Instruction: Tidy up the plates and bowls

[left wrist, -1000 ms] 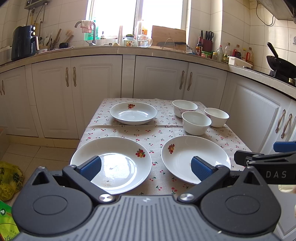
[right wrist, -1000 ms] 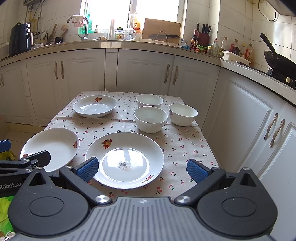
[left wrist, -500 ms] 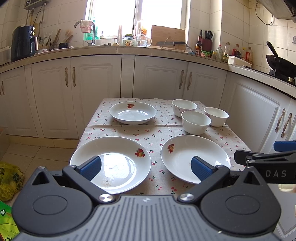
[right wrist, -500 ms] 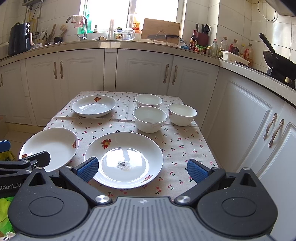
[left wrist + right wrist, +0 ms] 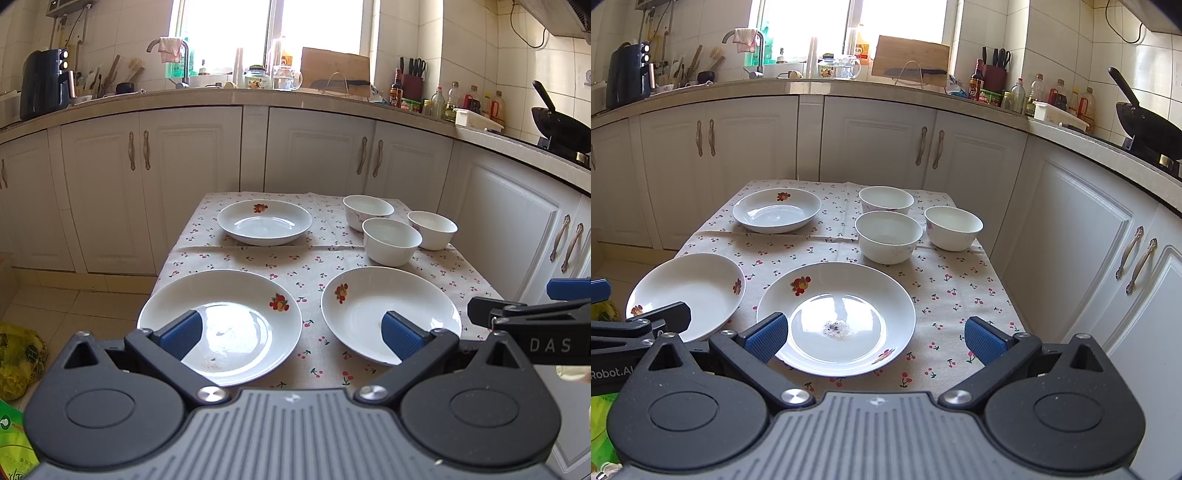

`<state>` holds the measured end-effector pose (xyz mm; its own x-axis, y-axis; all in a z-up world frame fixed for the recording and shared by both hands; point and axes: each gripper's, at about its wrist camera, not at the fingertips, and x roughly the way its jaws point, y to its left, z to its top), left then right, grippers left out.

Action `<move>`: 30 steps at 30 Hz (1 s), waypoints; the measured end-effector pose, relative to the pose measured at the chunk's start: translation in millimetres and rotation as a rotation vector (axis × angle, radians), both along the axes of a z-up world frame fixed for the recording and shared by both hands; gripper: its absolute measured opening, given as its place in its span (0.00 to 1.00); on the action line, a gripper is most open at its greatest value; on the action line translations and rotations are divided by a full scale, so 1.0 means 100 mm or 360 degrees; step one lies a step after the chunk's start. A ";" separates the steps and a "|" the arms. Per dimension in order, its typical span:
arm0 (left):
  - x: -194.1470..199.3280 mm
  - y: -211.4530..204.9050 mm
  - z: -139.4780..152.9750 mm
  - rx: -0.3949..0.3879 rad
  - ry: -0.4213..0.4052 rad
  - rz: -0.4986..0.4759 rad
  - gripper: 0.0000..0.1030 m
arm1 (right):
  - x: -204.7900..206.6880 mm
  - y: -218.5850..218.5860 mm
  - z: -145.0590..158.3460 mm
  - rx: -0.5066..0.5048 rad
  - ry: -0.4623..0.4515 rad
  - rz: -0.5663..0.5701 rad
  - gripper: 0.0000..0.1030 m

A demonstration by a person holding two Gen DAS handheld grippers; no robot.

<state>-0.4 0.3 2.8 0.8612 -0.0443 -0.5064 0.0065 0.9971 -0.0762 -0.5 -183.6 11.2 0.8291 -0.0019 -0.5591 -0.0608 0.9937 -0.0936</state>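
Three white plates with fruit prints lie on a cherry-print tablecloth (image 5: 295, 258): a near-left plate (image 5: 221, 325), a near-right plate (image 5: 391, 314) and a far-left plate (image 5: 264, 221). Three white bowls (image 5: 391, 242) stand grouped at the far right. In the right wrist view the near-right plate (image 5: 836, 317) holds a small crumb patch, and the bowls (image 5: 888, 236) stand behind it. My left gripper (image 5: 291, 334) is open and empty above the near table edge. My right gripper (image 5: 873, 338) is open and empty beside it.
White kitchen cabinets (image 5: 317, 147) run behind and to the right of the table. The counter holds a black appliance (image 5: 44, 85), bottles and a black wok (image 5: 557, 122). A yellow bag (image 5: 18, 354) lies on the floor at the left.
Both grippers have drifted very slightly; the plates and bowls have not moved. Both grippers stay open.
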 end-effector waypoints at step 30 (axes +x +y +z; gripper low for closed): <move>0.34 0.74 -0.53 0.0084 0.0153 -0.0198 0.99 | 0.90 0.30 0.05 0.0144 -0.0145 0.0592 1.00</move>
<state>33.2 74.6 -50.4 0.7983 -0.1186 -0.5904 0.1250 0.9917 -0.0301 89.8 -153.9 16.1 0.8101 0.3541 -0.4673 -0.4141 0.9098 -0.0285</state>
